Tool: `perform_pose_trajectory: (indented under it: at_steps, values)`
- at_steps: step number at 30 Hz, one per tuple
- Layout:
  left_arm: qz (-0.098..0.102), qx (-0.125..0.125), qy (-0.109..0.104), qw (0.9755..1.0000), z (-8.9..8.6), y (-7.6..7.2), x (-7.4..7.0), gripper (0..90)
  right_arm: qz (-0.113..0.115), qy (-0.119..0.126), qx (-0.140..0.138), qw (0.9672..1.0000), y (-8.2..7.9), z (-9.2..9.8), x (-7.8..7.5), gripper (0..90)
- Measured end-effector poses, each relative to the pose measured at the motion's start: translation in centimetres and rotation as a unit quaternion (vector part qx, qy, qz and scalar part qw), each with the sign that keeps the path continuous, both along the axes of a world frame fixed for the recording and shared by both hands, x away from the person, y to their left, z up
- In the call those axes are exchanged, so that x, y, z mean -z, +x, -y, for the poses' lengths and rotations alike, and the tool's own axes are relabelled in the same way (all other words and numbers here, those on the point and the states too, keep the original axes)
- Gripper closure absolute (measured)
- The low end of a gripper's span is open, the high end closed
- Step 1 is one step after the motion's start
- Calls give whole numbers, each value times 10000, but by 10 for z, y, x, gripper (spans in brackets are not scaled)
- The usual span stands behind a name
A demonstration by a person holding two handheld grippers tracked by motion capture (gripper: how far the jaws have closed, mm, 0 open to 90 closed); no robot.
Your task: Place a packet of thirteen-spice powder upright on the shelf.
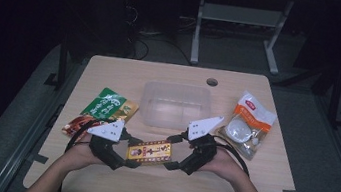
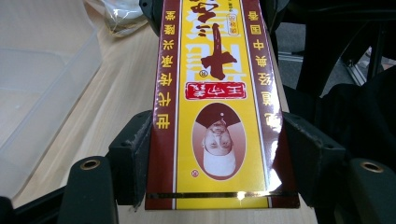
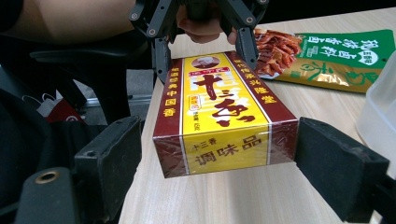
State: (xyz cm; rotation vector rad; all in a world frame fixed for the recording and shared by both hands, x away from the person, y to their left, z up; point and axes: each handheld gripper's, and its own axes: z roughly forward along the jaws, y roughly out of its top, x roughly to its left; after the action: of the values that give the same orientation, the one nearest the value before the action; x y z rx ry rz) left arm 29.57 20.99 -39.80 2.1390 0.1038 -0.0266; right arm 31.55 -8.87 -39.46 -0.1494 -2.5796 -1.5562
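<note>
Box of spice, red and yellow, lies near the table front edge. My left gripper clamps its one end; my right gripper straddles the other, pads open, not touching.

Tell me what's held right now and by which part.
The left gripper clamps one end of the yellow seasoning box; the right gripper's fingers straddle the other end without touching.

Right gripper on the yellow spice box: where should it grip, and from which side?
Grip the free short end of the yellow spice box, coming in along its length from the side opposite the left gripper, which clamps the other end. The right gripper has its jaws either side of that end with gaps showing; the box's flat, parallel long faces suit the pads.
</note>
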Motion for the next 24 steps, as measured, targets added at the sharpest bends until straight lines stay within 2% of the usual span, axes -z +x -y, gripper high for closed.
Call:
perform_pose_trajectory:
  at_steps: [4,9,24]
  values:
    - [-53,37,-55,10000,1,0,1,318,102,26,-24,9999,-1,0,1,208]
    - [-45,69,-73,9999,3,0,2,318,108,116,-81,9998,-1,1,-1,284]
    - [-101,169,-208,9996,1,1,3,318,142,201,-124,9996,-3,3,-3,302]
